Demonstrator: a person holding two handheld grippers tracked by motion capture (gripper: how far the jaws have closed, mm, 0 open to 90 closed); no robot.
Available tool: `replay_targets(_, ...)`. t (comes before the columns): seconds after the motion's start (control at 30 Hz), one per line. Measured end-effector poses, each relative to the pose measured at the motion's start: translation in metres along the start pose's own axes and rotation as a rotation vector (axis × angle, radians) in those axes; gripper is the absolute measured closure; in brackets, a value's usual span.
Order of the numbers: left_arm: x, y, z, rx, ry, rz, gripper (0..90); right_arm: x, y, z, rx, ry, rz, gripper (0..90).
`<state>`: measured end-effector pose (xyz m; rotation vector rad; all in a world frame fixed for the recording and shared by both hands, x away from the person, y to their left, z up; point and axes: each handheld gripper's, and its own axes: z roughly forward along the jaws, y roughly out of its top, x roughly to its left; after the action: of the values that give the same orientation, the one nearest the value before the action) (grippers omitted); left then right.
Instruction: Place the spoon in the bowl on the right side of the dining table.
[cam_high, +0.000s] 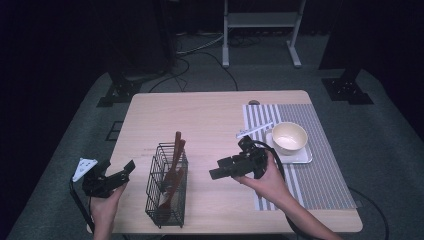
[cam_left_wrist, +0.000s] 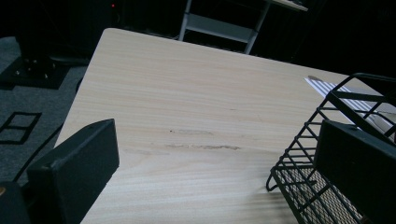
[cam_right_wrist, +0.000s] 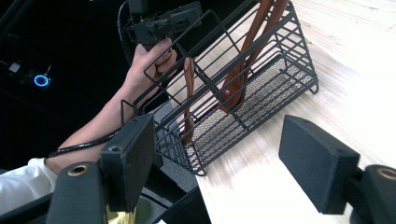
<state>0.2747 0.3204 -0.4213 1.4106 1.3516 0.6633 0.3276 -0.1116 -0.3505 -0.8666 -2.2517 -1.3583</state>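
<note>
A black wire basket (cam_high: 167, 185) stands near the table's front edge, left of centre, holding brown wooden utensils (cam_high: 175, 160) that stick up out of it. My left gripper (cam_high: 122, 172) hovers open just left of the basket, over the table's left edge; the basket's corner (cam_left_wrist: 317, 177) lies beside its right jaw. My right gripper (cam_high: 216, 172) is open too, held to the right of the basket and pointing at it. In the right gripper view the basket (cam_right_wrist: 243, 88) and the utensils (cam_right_wrist: 243, 60) lie beyond the jaws, with the left gripper (cam_right_wrist: 161, 21) behind.
A striped placemat (cam_high: 310, 160) covers the table's right side. On it sits a cream bowl (cam_high: 289, 137) on a white square plate (cam_high: 300, 157). A white strip (cam_high: 254, 130) lies at the mat's left edge. A metal stand (cam_high: 262, 25) is on the floor beyond the table.
</note>
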Motion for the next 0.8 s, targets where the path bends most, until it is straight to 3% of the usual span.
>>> replay_targets(0.8, 0.0, 0.001, -0.001, -0.002, 0.0, 0.003, 0.0, 0.008, 0.022, 0.028, 0.03, 0.033, -0.034, 25.8)
